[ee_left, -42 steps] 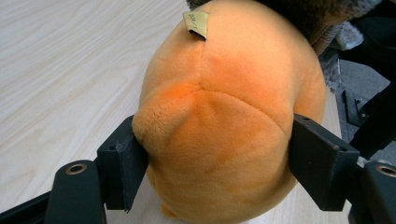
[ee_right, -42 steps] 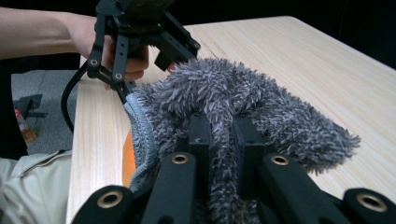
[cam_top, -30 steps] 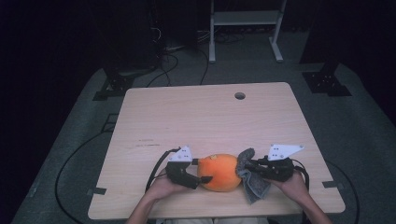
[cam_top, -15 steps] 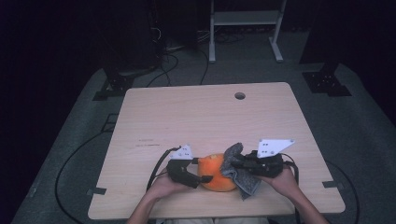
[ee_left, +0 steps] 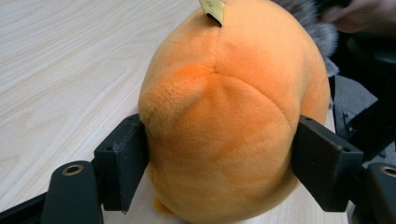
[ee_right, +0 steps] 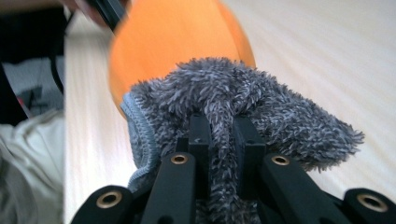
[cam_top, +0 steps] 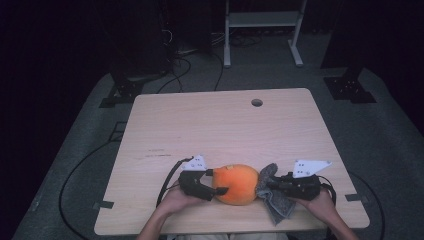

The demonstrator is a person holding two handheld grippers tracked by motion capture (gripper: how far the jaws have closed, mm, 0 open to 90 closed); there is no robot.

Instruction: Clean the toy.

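An orange plush toy (cam_top: 236, 184) lies near the table's front edge. My left gripper (cam_top: 220, 181) is at its left end. In the left gripper view the two black pads (ee_left: 122, 161) press into the plush toy (ee_left: 224, 116) on both sides. Those jaws have just been closing a little further on it. My right gripper (cam_top: 265, 186) is at the toy's right end, shut on a grey fluffy cloth (cam_top: 276, 205). In the right gripper view the cloth (ee_right: 243, 98) bunches between the jaws of the right gripper (ee_right: 223, 135) and rests against the orange plush toy (ee_right: 173, 37).
The wooden table (cam_top: 220, 125) has a small round hole (cam_top: 257, 102) near its far edge. Cables (cam_top: 75, 175) run over the grey floor to the left. A white-legged frame (cam_top: 260, 30) stands behind the table.
The right gripper carried the cloth left over the plush toy's top and has come back to its right end. The left gripper has stayed on the toy.
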